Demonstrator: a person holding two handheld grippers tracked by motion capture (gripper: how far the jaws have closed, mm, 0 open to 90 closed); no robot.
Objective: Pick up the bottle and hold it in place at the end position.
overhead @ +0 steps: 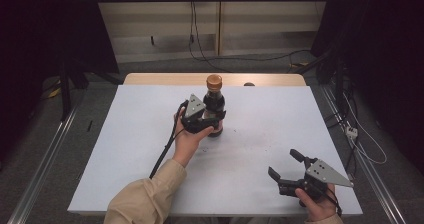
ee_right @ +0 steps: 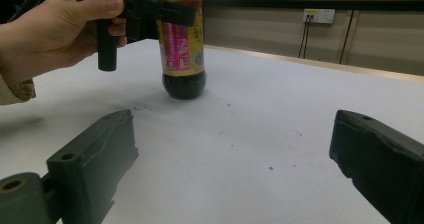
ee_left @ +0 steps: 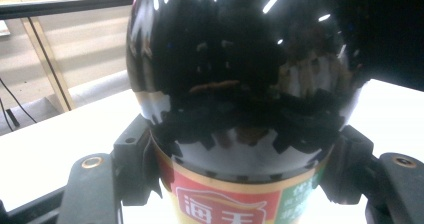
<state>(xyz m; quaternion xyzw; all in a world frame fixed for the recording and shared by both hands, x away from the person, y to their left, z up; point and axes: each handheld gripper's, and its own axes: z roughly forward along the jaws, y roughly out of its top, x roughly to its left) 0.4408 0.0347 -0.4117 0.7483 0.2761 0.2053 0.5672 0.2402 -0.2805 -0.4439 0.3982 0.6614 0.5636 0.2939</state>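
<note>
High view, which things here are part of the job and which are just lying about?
In the job:
dark sauce bottle
left gripper, fingers shut on the bottle
right gripper, open, waiting

Lying about:
cables on the floor
wall socket

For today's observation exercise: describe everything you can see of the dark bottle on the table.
The bottle stands upright near the middle of the far part of the white table. It is glossy and rounded at the shoulder, filled with dark liquid, and topped by an orange-brown cap. A red, gold and green label wraps its body. The left claw is shut on its labelled middle; its base rests on the tabletop.
</note>
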